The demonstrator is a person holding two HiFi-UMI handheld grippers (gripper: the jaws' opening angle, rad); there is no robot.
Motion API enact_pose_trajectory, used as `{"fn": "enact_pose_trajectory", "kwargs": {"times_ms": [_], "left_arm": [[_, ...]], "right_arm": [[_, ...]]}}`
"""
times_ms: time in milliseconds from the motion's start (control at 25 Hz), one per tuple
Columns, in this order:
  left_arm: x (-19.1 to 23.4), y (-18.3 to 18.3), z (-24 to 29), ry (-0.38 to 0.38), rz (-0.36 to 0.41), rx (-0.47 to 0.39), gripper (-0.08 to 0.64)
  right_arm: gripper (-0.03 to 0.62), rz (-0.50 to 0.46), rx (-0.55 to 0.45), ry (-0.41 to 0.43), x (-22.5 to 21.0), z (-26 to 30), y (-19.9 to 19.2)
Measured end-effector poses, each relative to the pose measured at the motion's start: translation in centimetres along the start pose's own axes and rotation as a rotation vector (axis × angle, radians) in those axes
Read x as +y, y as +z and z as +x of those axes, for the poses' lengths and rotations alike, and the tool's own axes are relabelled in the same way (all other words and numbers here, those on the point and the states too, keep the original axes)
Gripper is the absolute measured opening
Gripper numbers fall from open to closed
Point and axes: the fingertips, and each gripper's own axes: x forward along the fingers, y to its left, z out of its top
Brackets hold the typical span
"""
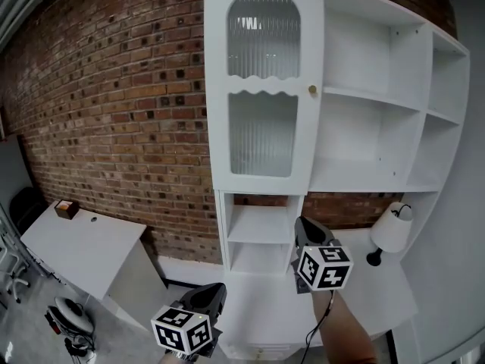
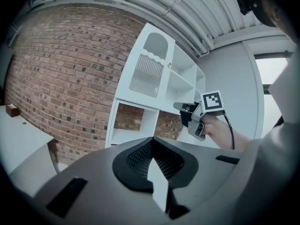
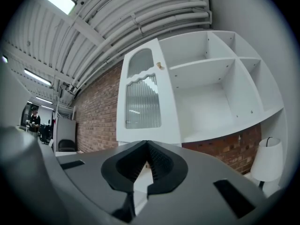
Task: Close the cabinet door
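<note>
Before one cabinet door (image 1: 263,89) — two tools (image 1: 217,297) (image 1: 304,227)

cabinet door (image 1: 261,88): matt white, ribbed glass | wall (image 1: 114,112): rough brick

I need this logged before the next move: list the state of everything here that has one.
Cabinet door: looks shut, flush with the front of the cabinet; a slight gap can't be ruled out.
Left tool: shut, nothing in it.
Right tool: shut, nothing in it.
Lamp: upright, looks unlit.
</note>
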Motion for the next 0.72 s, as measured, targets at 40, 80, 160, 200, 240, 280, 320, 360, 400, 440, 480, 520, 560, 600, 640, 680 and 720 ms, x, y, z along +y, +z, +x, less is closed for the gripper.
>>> {"fn": "enact_pose_trajectory", "kwargs": {"times_ms": [40,80,160,200,240,280,320,360,400,440,480,520,560,600,640,680,720], "left_arm": [[-0.1,-0.1,-0.9,-0.002,0.000,-0.001,0.006],[-0.3,-0.2,-1.8,-0.003,0.001,-0.002,0.006],[-0.7,-0.4,-3.7,-0.009,0.002,-0.004,0.006],[-0.9,-0.5,-4.7,-0.013,0.004,-0.005,0.006],[-1.1,-0.6,-5.7,-0.017,0.006,-0.005,0.006],[-1.4,-0.7,-6.7,-0.022,0.008,-0.006,0.006],[-1.7,-0.8,-7.7,-0.027,0.009,-0.007,0.006],[-2.0,-1.0,-8.7,-0.033,0.010,-0.009,0.006],[-2.3,-1.1,-9.7,-0.040,0.010,-0.012,0.006],[-2.7,-1.3,-10.6,-0.048,0.011,-0.015,0.006],[-3.0,-1.5,-11.7,-0.054,0.012,-0.019,0.006],[-3.3,-1.8,-12.7,-0.058,0.013,-0.023,0.006],[-3.6,-2.1,-13.7,-0.059,0.013,-0.027,0.006],[-3.8,-2.4,-14.6,-0.057,0.014,-0.029,0.006],[-4.1,-2.7,-15.4,-0.055,0.014,-0.030,0.006],[-4.3,-3.1,-16.1,-0.052,0.012,-0.029,0.006],[-4.6,-3.3,-16.8,-0.050,0.008,-0.029,0.006]], "right_arm": [[0.028,0.001,0.005,0.008,1.0,-1.0,-0.2],[0.026,0.001,0.011,0.014,2.0,-2.1,-0.4],[0.026,0.001,0.024,0.022,3.9,-4.4,-0.9],[0.026,0.002,0.029,0.022,4.8,-5.6,-1.1],[0.026,0.005,0.032,0.021,5.6,-6.8,-1.2],[0.026,0.009,0.035,0.019,6.4,-8.0,-1.4],[0.026,0.014,0.038,0.016,7.1,-9.2,-1.5],[0.026,0.017,0.041,0.013,7.9,-10.5,-1.8],[0.026,0.017,0.045,0.009,8.6,-11.7,-2.1],[0.026,0.016,0.049,0.006,9.5,-13.0,-2.4],[0.026,0.013,0.054,0.003,10.4,-14.3,-2.8],[0.026,0.010,0.060,0.002,11.3,-15.5,-3.2],[0.026,0.007,0.066,0.002,12.1,-16.7,-3.6],[0.026,0.004,0.074,0.003,12.9,-17.9,-4.0],[0.026,0.001,0.081,0.004,13.5,-18.9,-4.4],[0.026,0.000,0.089,0.005,14.0,-20.0,-4.7],[0.026,0.001,0.097,0.005,14.4,-20.9,-5.0]]}}
